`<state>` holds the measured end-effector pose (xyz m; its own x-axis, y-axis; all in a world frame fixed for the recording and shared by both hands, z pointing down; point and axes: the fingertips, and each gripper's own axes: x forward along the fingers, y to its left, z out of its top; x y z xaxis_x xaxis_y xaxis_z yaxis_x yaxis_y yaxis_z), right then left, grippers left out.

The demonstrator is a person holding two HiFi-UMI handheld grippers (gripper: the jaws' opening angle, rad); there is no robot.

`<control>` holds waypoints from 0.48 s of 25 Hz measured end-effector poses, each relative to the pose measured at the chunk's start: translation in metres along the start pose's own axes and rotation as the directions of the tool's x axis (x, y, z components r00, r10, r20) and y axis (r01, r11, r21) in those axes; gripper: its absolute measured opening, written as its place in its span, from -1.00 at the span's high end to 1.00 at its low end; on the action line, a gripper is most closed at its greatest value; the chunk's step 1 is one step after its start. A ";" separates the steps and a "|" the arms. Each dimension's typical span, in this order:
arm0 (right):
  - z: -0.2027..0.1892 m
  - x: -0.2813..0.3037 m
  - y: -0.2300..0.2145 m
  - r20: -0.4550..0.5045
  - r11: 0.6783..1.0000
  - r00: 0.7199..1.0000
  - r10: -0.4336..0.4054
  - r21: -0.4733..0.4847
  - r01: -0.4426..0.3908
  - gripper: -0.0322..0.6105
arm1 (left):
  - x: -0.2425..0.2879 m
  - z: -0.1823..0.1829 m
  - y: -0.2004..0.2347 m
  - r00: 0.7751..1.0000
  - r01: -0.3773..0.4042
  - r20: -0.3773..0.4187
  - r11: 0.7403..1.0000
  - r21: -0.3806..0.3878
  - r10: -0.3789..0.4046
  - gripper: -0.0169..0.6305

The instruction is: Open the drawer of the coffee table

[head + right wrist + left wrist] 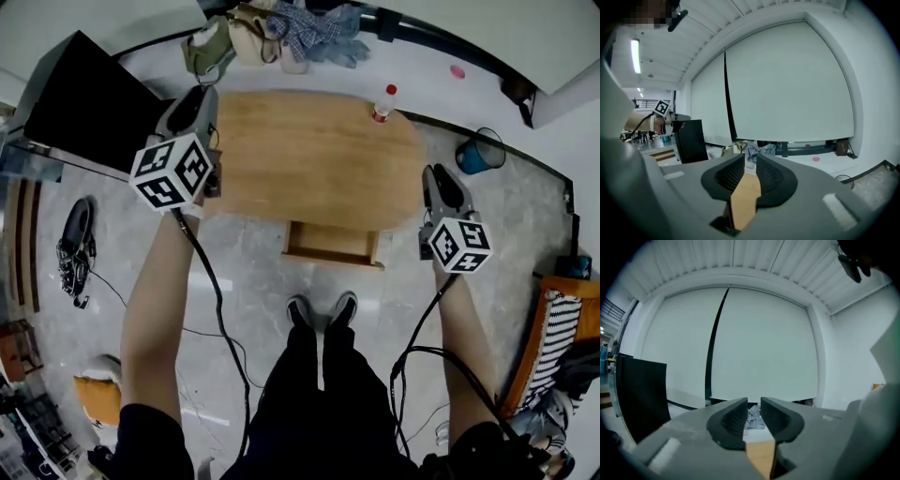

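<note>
Drawer [333,246] first: it stands pulled out from the near long side of the wooden desk [309,155], with its front toward your shoes [322,309]. Neither tool touches it. You hold both up ahead of you on outstretched arms. In the head view your left tool [201,94] shows over the desk's left end and your right tool [441,176] beside its right end.

The left gripper view shows that tool released, its jaws a narrow gap apart with nothing gripped. Only the desk top and a heap of clothes [291,33] show far beyond the gap. The right gripper view shows the same: jaws slightly apart, pads pressing on nothing. A bottle [382,103] with a red cap stands upright at the desk's far edge, toward the right end.
</note>
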<state>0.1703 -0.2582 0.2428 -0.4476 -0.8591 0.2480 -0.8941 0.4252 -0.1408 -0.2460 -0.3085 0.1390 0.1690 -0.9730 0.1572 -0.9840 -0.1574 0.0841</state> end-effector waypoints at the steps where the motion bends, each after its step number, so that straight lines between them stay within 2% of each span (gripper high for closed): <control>1: 0.016 -0.002 0.009 0.015 1.000 1.000 0.006 0.000 -0.006 0.67 | -0.007 0.000 -0.012 1.000 0.016 -0.015 1.000 -0.009 -0.017 0.65; 5: 0.072 -0.017 0.041 0.071 0.999 0.997 0.037 -0.030 -0.035 0.72 | -0.037 0.007 -0.057 0.995 0.086 -0.044 0.993 -0.075 -0.090 0.65; 9: 0.121 -0.039 0.068 0.142 0.997 0.988 0.064 -0.040 -0.058 0.76 | -0.073 0.027 -0.107 0.983 0.179 -0.036 0.983 -0.037 -0.180 0.65; 12: 0.150 -0.059 0.088 0.190 0.996 0.978 0.082 -0.041 -0.076 0.76 | -0.103 0.039 -0.132 0.978 0.208 -0.009 0.977 -0.034 -0.209 0.65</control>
<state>0.1200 -0.2128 0.0721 -0.5084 -0.8597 0.0491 -0.8575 0.5002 -0.1202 -0.1356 -0.1939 0.0728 0.3711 -0.9172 0.1451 -0.9247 -0.3507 0.1485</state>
